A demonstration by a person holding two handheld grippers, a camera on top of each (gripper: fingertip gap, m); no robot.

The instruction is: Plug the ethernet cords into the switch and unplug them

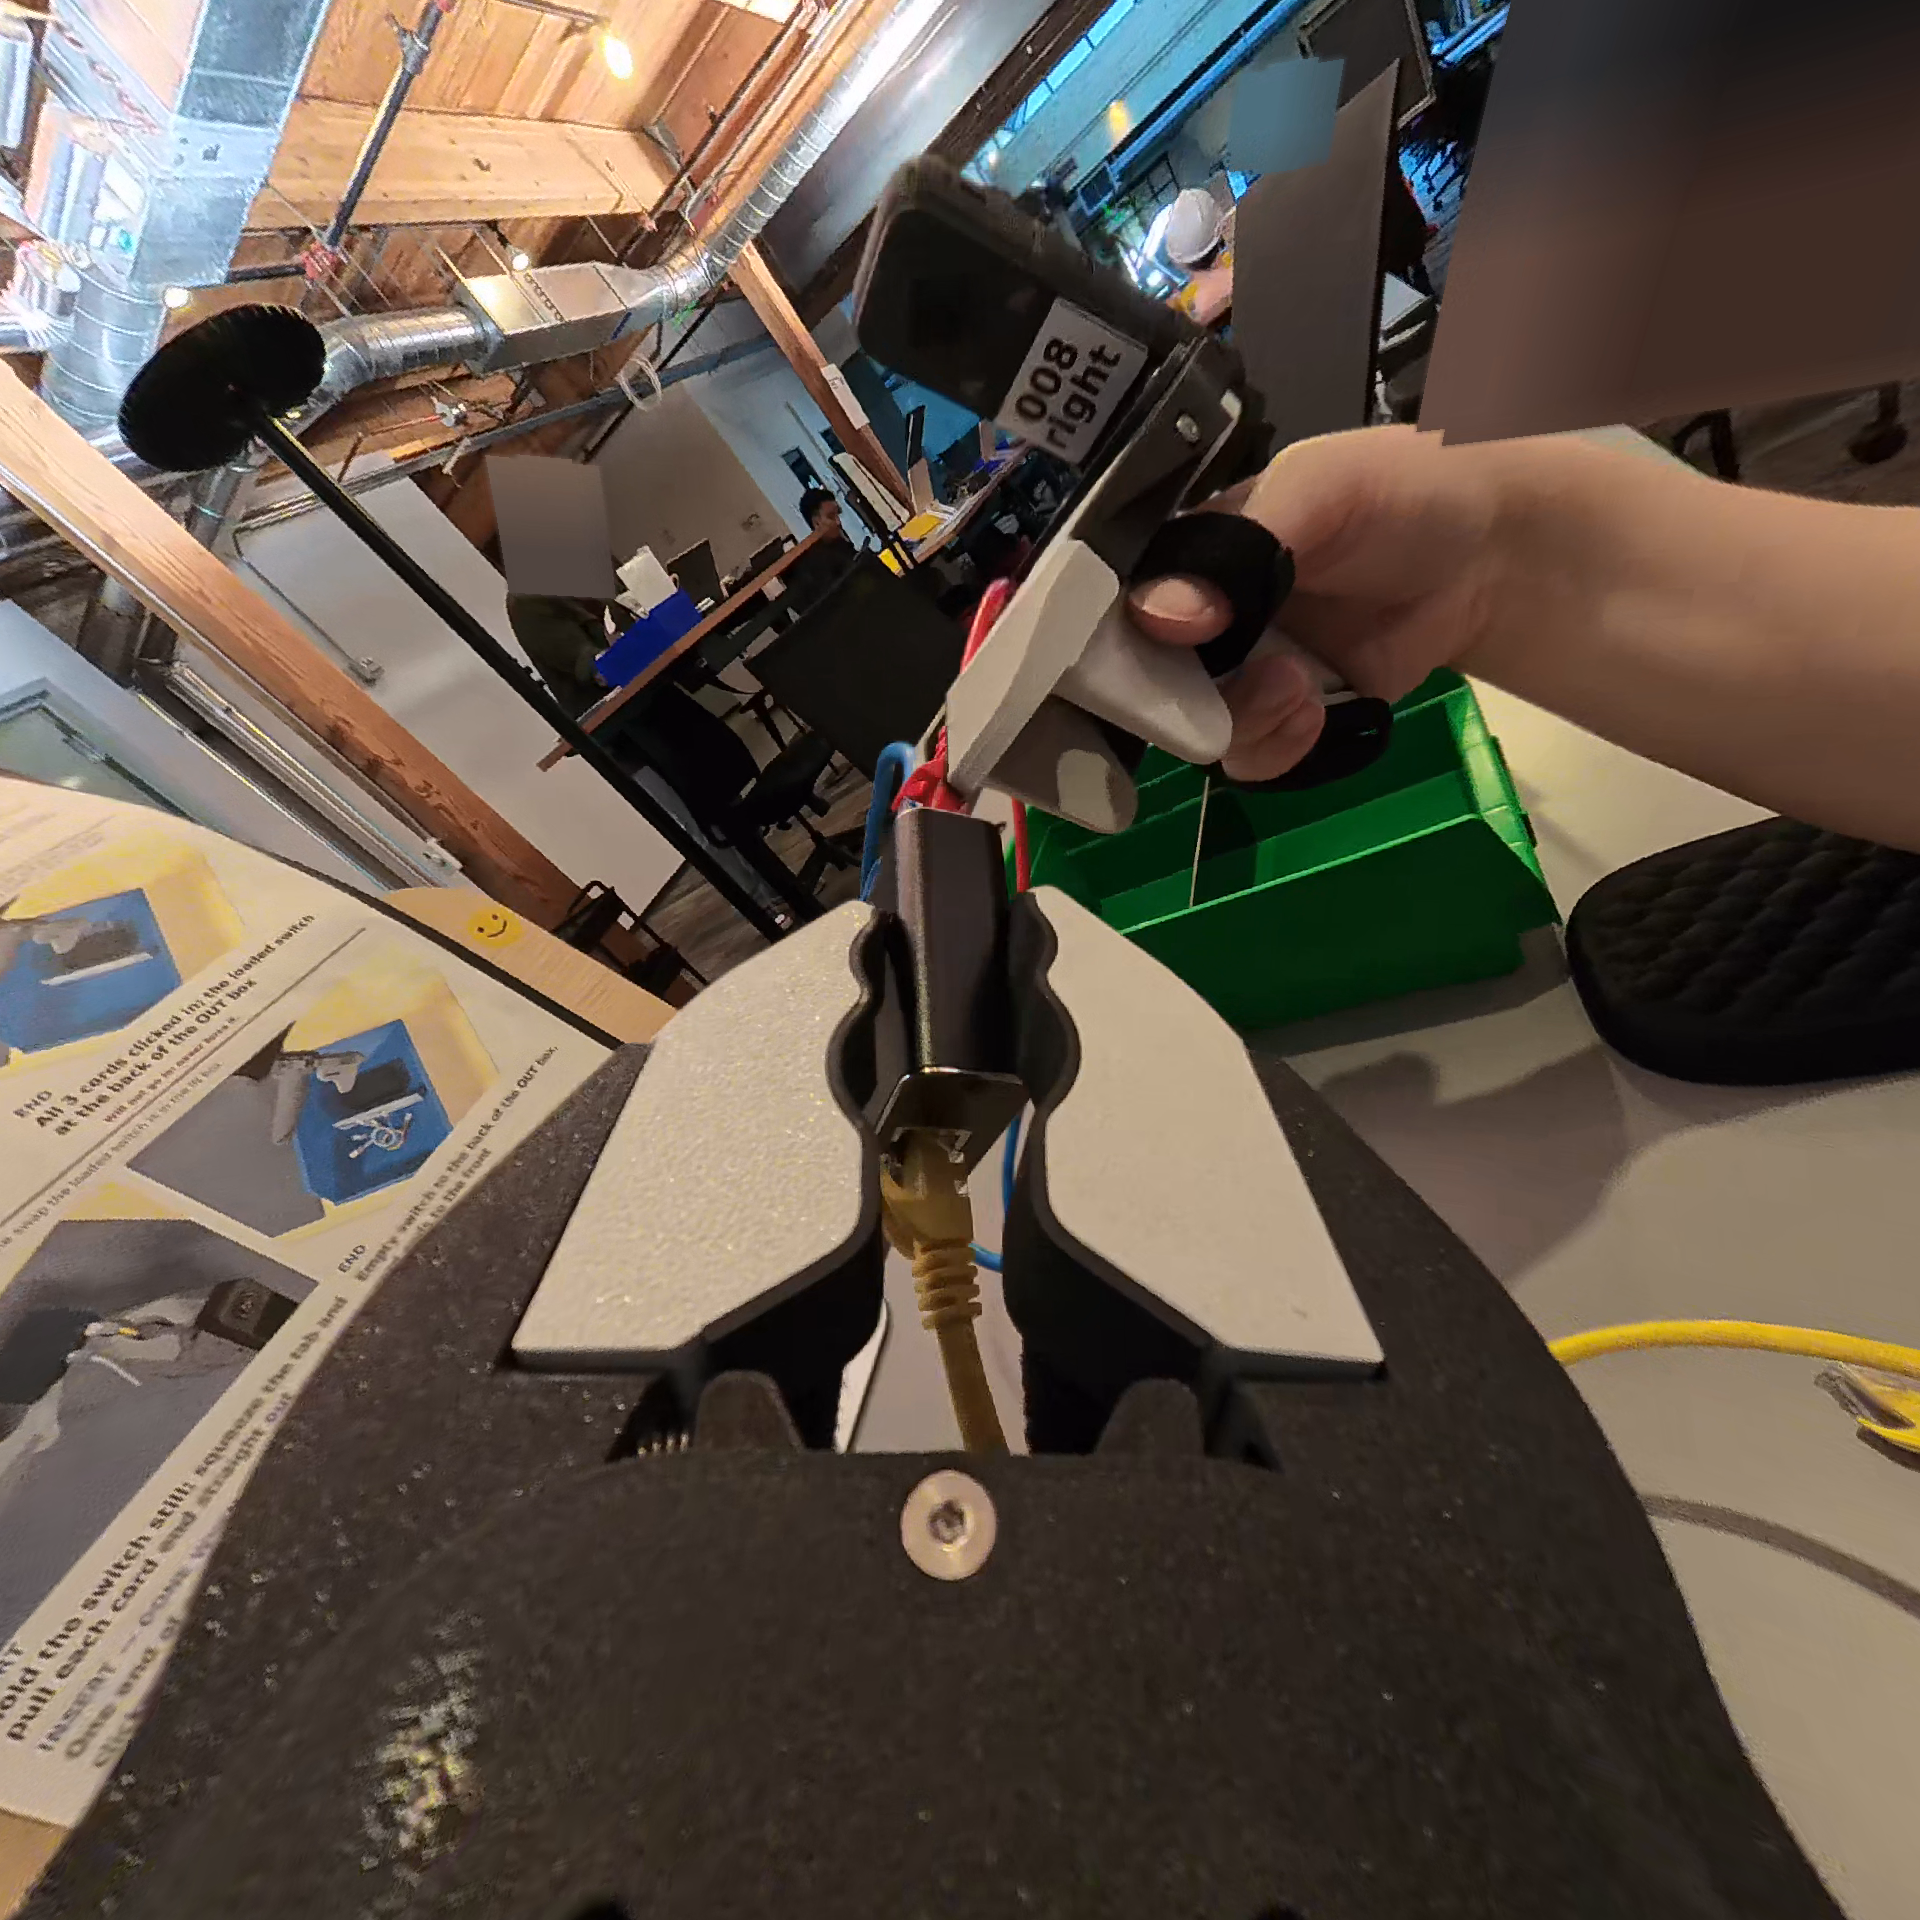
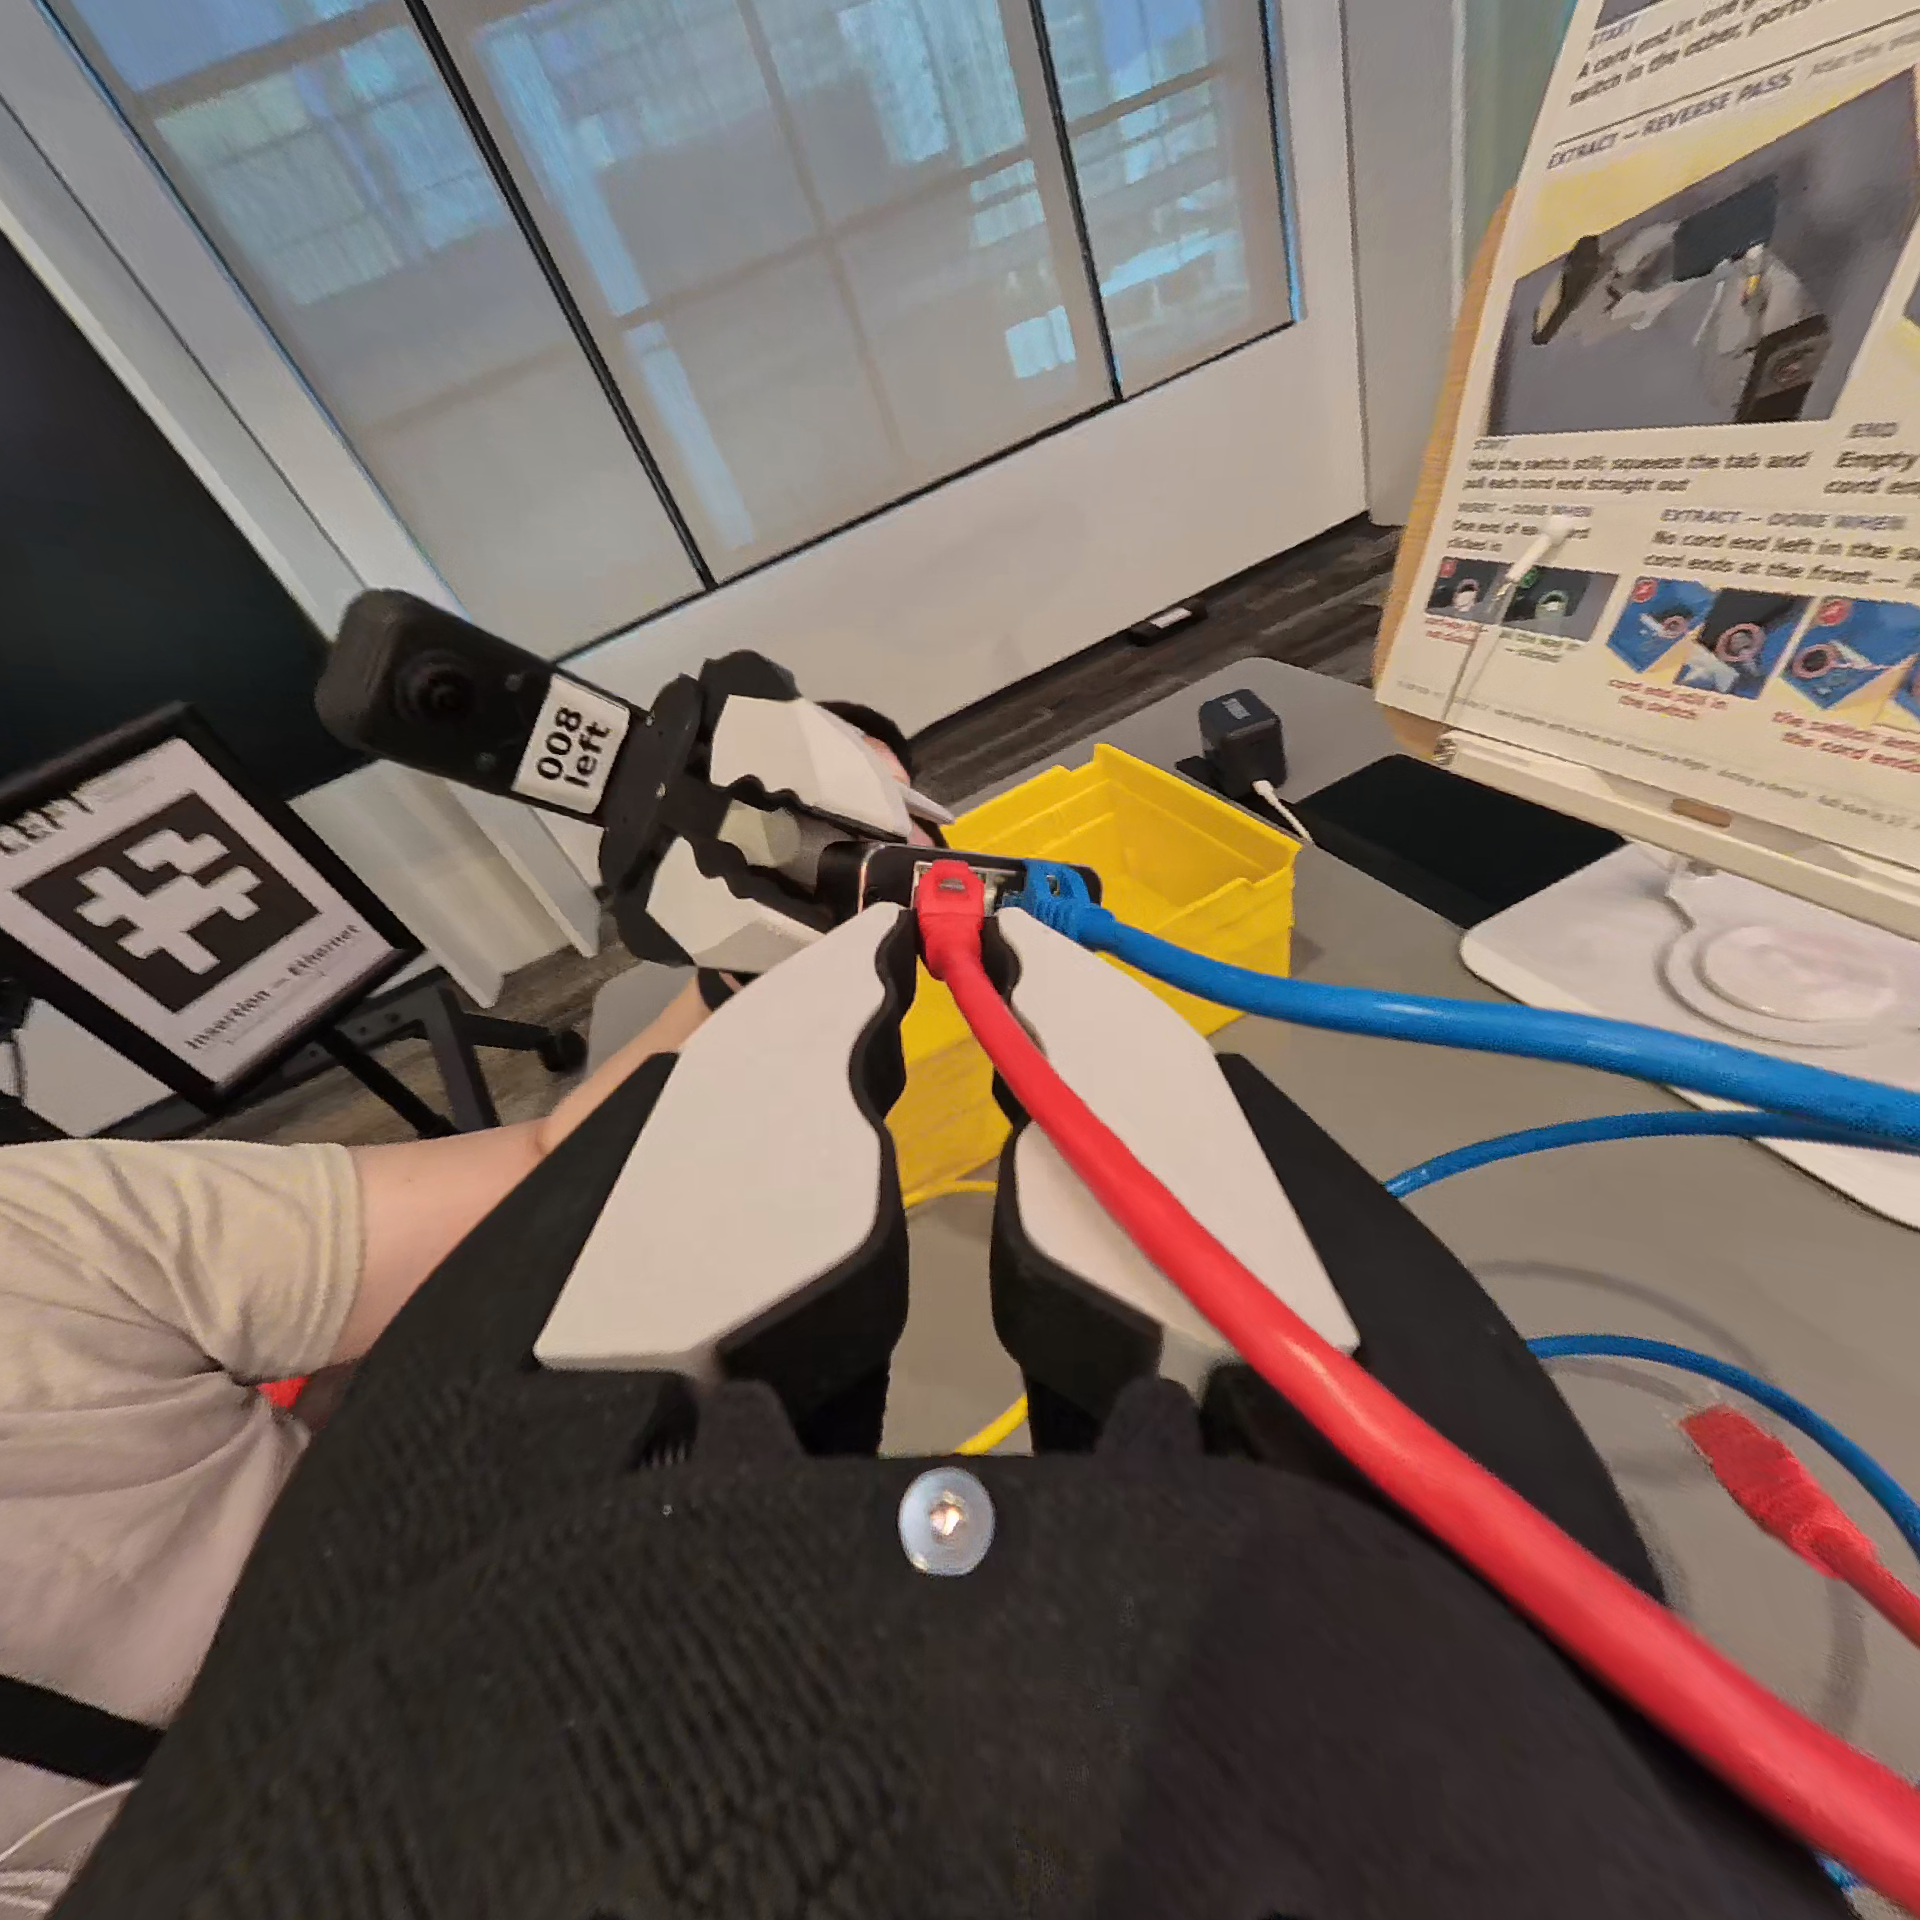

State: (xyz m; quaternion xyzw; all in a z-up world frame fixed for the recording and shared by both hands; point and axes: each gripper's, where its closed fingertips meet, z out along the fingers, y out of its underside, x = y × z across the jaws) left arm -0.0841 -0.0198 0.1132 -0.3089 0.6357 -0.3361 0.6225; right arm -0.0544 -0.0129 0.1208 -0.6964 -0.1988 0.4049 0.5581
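My left gripper [image 1: 948, 920] is shut on a small black switch [image 1: 945, 977] and holds it above the table. A yellow cord [image 1: 940, 1268] is plugged into the switch's near end and runs back between my fingers. In the right wrist view, my right gripper [image 2: 948, 940] is shut on the plug of the red cord [image 2: 945, 902], which sits in a port of the switch [image 2: 878, 871]. A blue cord [image 2: 1351, 1003] is plugged in beside it. The left gripper [image 2: 821, 862] grips the switch from the left. The right gripper [image 1: 1039, 769] also shows in the left wrist view, at the switch's far end.
A yellow bin [image 2: 1195, 831] stands behind the switch and a green bin [image 1: 1330, 904] to the right. A loose red plug [image 2: 1766, 1475] and a loose yellow cord end [image 1: 1766, 1345] lie on the table. An instruction sheet [image 2: 1683, 416], a black pad [image 1: 1756, 945] and a charger [image 2: 1242, 743] stand nearby. Both grippers' tips are close together, under 4 cm apart.
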